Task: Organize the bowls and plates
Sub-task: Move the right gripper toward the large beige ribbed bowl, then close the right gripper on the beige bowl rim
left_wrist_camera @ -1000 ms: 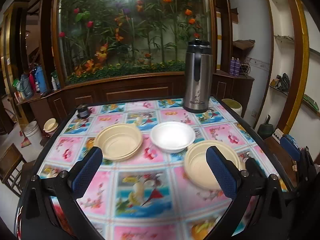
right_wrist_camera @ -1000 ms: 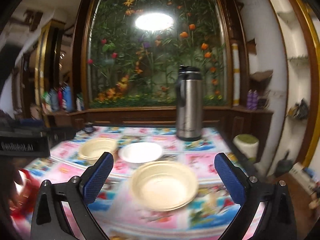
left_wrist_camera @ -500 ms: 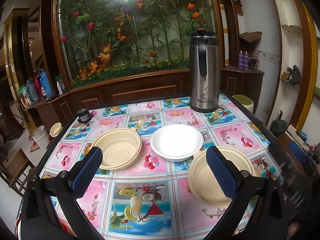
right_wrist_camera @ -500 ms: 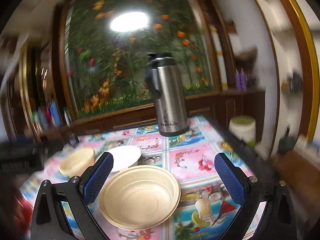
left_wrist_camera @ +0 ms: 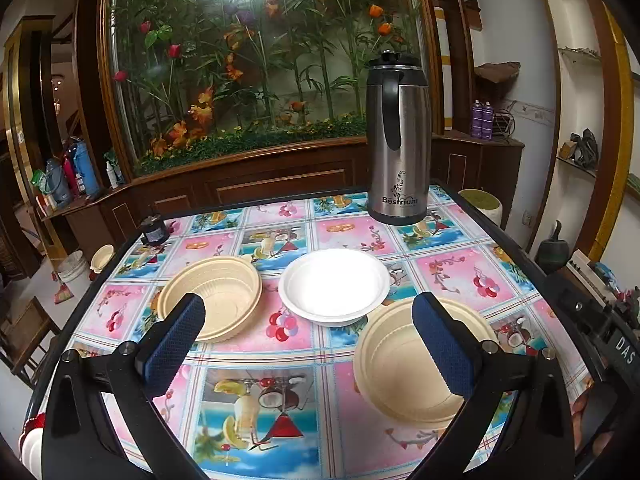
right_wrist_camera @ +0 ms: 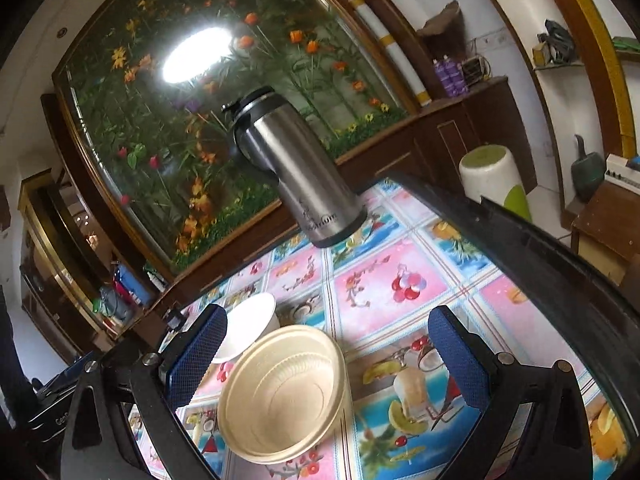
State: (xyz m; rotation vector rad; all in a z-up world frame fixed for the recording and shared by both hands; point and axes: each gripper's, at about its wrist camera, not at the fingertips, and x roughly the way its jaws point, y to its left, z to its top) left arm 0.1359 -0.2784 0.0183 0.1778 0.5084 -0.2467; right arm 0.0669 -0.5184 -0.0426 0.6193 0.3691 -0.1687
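Three bowls sit on the patterned table (left_wrist_camera: 280, 420): a cream bowl at left (left_wrist_camera: 210, 298), a white bowl in the middle (left_wrist_camera: 334, 285) and a cream bowl at right (left_wrist_camera: 404, 364). My left gripper (left_wrist_camera: 310, 344) hovers open above the near table, empty, between the two cream bowls. In the right wrist view the right gripper (right_wrist_camera: 332, 354) is open and tilted, just above the right cream bowl (right_wrist_camera: 282, 394), whose rim lies between its fingers. The white bowl (right_wrist_camera: 250, 332) shows behind the left finger.
A tall steel thermos (left_wrist_camera: 396, 148) stands at the table's far right. A small dark jar (left_wrist_camera: 155, 232) sits at the far left corner. The table has a raised black edge (right_wrist_camera: 540, 248). A white and green stool (right_wrist_camera: 496, 180) stands on the floor beyond.
The right gripper has moved down and closer to the right cream bowl and rolled to a tilt. The left gripper has shifted slightly; all bowls stay in place.
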